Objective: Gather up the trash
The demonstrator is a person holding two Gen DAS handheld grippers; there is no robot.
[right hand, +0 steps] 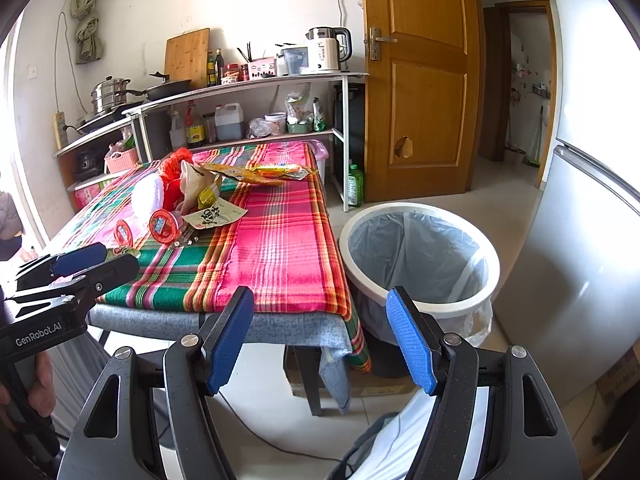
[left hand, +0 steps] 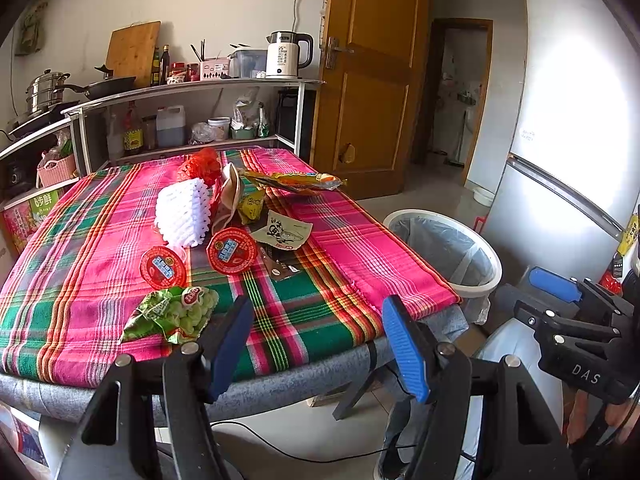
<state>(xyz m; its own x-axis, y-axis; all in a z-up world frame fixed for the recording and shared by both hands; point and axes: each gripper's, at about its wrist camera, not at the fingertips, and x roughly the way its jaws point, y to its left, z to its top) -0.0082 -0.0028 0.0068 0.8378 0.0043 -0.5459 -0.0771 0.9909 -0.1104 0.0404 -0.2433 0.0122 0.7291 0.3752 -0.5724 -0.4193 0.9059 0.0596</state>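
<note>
Both claws stand wide apart and hold nothing. My left gripper hangs over the near edge of the table, its left finger just beside a crumpled green snack bag; I cannot tell from the left wrist view whether the pad actually touches the bag. My right gripper sits off the table's near right corner, with the cloth edge between its fingers in the frame and the bin beyond its right finger.

The trash lies in a loose heap on the plaid tablecloth. Behind the green bag are two red-lidded cups, tipped so that their lids face me, and a dark flat wrapper beside them. Further back I see a white foam net sleeve, a cream printed packet, a small yellow packet, a red mesh bundle and a long orange-yellow wrapper at the far side.

Nothing stands between the left gripper and the green bag. The right gripper's own view shows the left gripper's blue pad at the left, over the table corner.

The white waste bin stands on the floor just beside the table's right side, lined with a clear bag; its inside looks empty, though its bottom is out of sight.
</note>
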